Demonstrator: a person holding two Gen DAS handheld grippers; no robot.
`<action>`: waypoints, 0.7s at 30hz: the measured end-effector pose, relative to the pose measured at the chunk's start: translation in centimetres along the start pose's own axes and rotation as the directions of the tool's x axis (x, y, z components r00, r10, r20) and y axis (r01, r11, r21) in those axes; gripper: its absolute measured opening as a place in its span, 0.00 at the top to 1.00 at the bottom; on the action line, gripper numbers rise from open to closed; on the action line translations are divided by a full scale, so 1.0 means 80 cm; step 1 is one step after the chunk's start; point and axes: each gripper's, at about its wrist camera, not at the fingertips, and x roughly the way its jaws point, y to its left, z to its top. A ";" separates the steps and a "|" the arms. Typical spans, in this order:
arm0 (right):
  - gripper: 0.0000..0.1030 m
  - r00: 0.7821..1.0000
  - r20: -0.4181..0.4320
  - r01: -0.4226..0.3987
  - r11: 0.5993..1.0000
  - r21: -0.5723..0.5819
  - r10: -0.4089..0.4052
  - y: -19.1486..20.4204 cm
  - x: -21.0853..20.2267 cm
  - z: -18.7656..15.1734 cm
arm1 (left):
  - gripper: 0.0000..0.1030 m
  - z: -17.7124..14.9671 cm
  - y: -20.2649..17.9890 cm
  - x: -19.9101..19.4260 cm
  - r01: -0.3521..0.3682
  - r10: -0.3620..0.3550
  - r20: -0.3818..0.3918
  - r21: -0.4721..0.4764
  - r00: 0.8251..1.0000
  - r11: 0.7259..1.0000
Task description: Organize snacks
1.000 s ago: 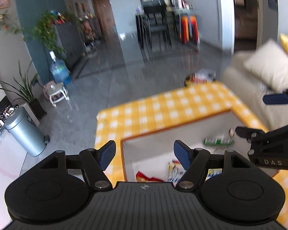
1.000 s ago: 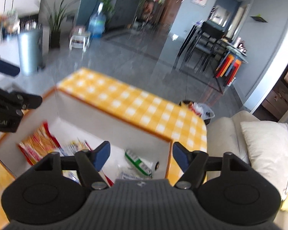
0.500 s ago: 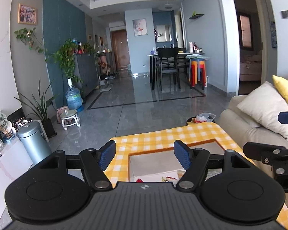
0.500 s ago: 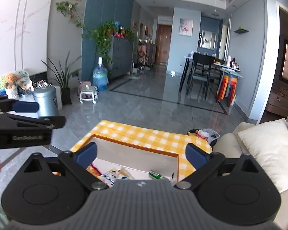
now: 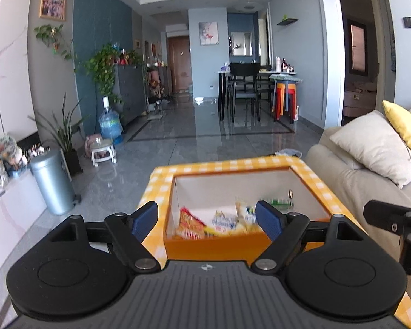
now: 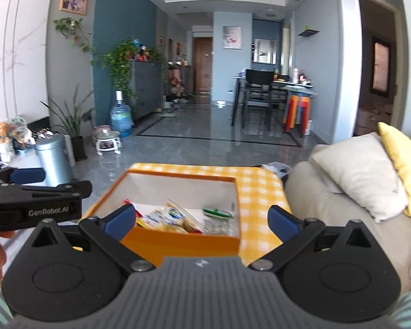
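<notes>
Both views now tilt lower than before. Left hand-held gripper (image 5: 207,220) and right hand-held gripper (image 6: 202,219) hover empty, jaws apart, above orange box (image 6: 183,242) holding snack packets (image 6: 172,219) on checkered worktop (image 6: 257,192).

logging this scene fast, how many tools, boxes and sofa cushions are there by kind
tools: 2, left tool and right tool
boxes: 1, the snack box
cushions: 2, cream cushion and yellow cushion
total: 5
</notes>
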 end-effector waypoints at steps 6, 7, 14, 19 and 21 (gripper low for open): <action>0.04 0.999 -0.028 0.040 0.999 0.032 -0.039 -0.001 0.004 -0.030 | 0.08 -0.028 -0.002 0.005 0.009 -0.010 -0.083 -0.011 0.997 1.000; 0.04 0.998 -0.036 0.045 0.999 0.029 -0.044 -0.001 0.006 -0.033 | 0.08 -0.031 -0.002 0.006 0.006 -0.007 -0.092 -0.007 0.996 1.000; 0.04 0.995 -0.099 0.036 0.999 0.020 -0.034 -0.002 0.034 -0.052 | 0.08 -0.048 -0.003 0.019 -0.007 0.009 -0.162 0.017 0.987 1.000; 0.04 0.994 -0.107 0.021 1.000 0.001 -0.020 0.006 0.047 -0.058 | 0.08 -0.055 -0.006 0.025 -0.013 0.020 -0.194 0.037 0.981 0.999; 0.04 0.994 -0.107 0.018 1.000 0.001 -0.018 0.007 0.051 -0.057 | 0.08 -0.056 -0.006 0.025 -0.018 0.027 -0.196 0.048 0.980 0.999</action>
